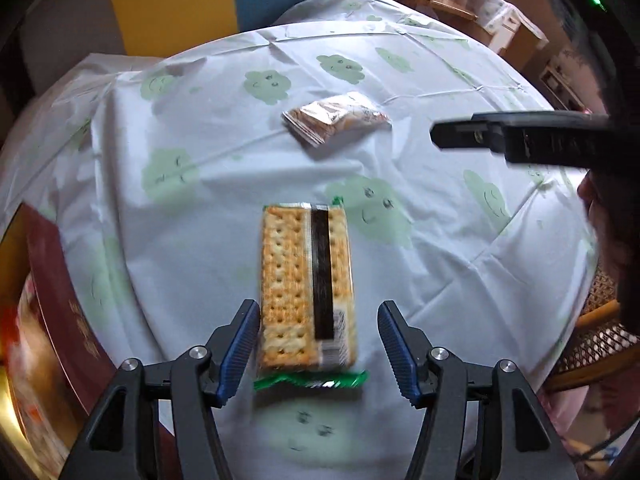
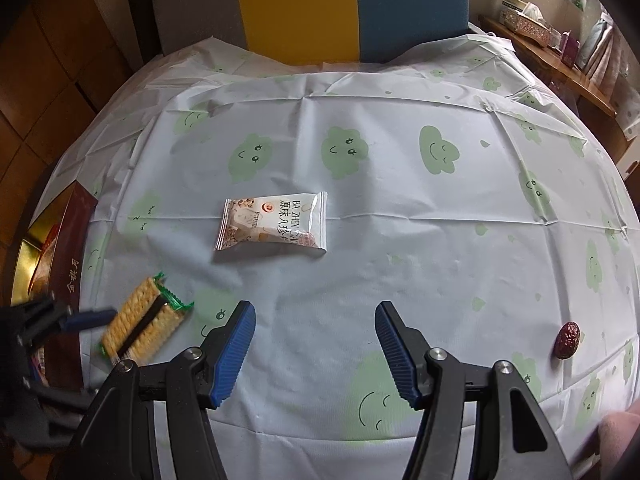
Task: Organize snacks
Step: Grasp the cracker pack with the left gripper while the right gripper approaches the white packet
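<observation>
Left gripper (image 1: 318,344): ribbed blue pads spread wide around clear-wrapped cracker pack (image 1: 306,284).
Right gripper (image 2: 315,346): spread wide, empty.
Foil pouch (image 2: 274,222): flat, mid-table.
Date (image 2: 567,340): wrinkled, right edge.

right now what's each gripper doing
left gripper: open, jaws either side of the cracker pack, not clamped on it
right gripper: open, holding nothing

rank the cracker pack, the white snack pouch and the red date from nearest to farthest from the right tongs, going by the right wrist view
From the right tongs, which are open and empty:
1. Cracker pack, low on the left, beside the left tongs.
2. White snack pouch, ahead and slightly left, mid-table.
3. Red date, far right near the cloth's edge.
The first two are fairly close; the date is plainly farthest.
</observation>
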